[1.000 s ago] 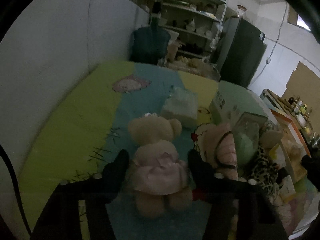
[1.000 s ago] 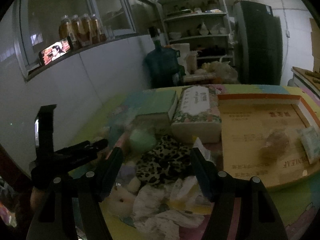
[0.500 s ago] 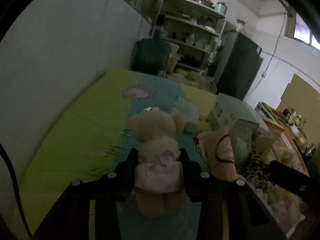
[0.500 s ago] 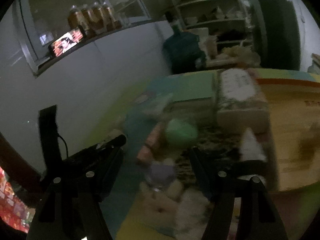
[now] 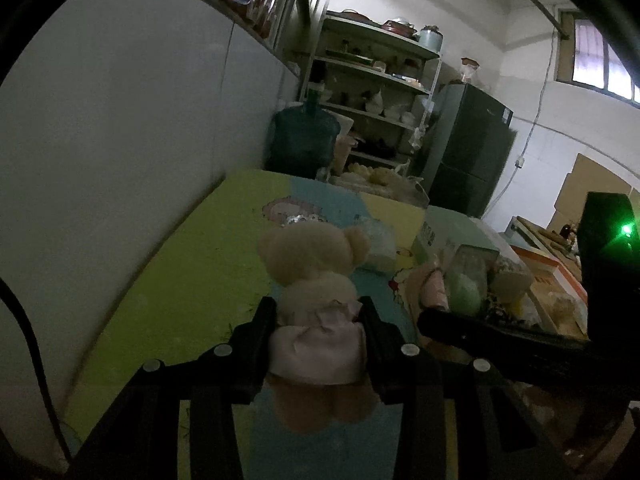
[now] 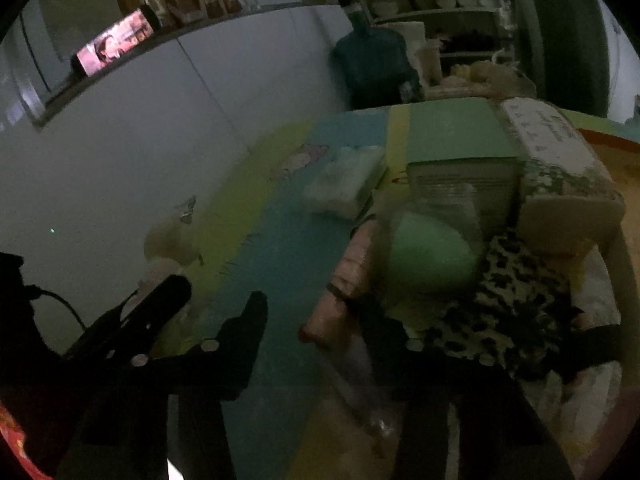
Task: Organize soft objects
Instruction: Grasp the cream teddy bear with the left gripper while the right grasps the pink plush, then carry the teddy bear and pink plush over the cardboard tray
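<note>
The teddy bear (image 5: pixel 316 280) in a pink dress sits between the two black fingers of the left gripper (image 5: pixel 318 320), which press against its waist on either side, so the tool is clamped on the bear. The bear faces away from the camera, head toward 12 o'clock, legs hanging toward 6 o'clock over the blue stripe of the play mat (image 5: pixel 192 280). The left gripper points toward 12 o'clock, roughly level over the mat.

At 3 o'clock of the bear, the right gripper's black finger reaches across in the left wrist view. In the right wrist view the right gripper (image 6: pixel 312 320) has its fingers spread wide, with nothing held between them; its left finger (image 6: pixel 244 328) hangs over the blue stripe, the other finger sits by a pink soft roll (image 6: pixel 344 280). That view is blurred.

The roll lies at the near edge of a pile at 2 o'clock of the bear: a green ball in clear wrap (image 6: pixel 432 256), a leopard-print cloth (image 6: pixel 524 312), a floral tissue pack (image 6: pixel 560 172) and a green box (image 6: pixel 456 140). A white wipes pack (image 6: pixel 348 180) lies on the mat at 1 o'clock of the bear, apart from the pile. Beyond the mat at 12 o'clock stand a blue water jug (image 5: pixel 304 140), a shelf rack (image 5: pixel 372 80) and a dark fridge (image 5: pixel 464 148).
</note>
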Tool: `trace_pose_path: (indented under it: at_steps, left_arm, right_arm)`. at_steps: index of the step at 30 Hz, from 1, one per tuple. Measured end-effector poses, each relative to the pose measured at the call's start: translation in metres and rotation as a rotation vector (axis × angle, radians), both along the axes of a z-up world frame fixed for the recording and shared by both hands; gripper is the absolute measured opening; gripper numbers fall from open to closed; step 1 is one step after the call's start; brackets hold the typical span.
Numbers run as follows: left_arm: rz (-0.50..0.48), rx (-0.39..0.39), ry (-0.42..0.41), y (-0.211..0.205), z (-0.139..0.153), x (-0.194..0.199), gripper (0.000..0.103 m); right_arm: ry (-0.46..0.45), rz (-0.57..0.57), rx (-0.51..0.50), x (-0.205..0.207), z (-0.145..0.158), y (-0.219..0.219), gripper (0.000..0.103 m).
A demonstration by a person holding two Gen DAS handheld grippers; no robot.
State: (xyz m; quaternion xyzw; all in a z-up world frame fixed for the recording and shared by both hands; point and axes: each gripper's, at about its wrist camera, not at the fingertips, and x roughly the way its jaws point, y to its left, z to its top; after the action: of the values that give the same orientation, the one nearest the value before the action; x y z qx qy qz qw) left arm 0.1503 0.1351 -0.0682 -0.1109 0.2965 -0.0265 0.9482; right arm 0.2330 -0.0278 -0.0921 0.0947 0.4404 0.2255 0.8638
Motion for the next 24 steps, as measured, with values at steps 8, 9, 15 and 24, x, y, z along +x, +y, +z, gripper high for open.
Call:
trace_pose_path:
  at_steps: [8,9,15,24]
  left_arm:
    - [0.004,-0.037,0.004,0.008,-0.008,-0.002,0.042]
    - [0.003,-0.041,0.004,0.01,-0.009,-0.002,0.042]
    - [-0.004,-0.052,0.01,0.012,-0.011,-0.002,0.042]
    - [-0.004,-0.054,0.003,0.013,-0.009,-0.005,0.042]
  right_arm:
    - [-0.009,-0.026,-0.087,0.006,-0.004,0.01,0.029]
    - [-0.011,-0.027,-0.086,0.006,-0.004,0.009,0.028]
    - [-0.044,-0.011,-0.081,-0.001,0.002,0.009,0.025]
    - [-0.105,0.014,-0.037,-0.015,0.02,0.008,0.023]
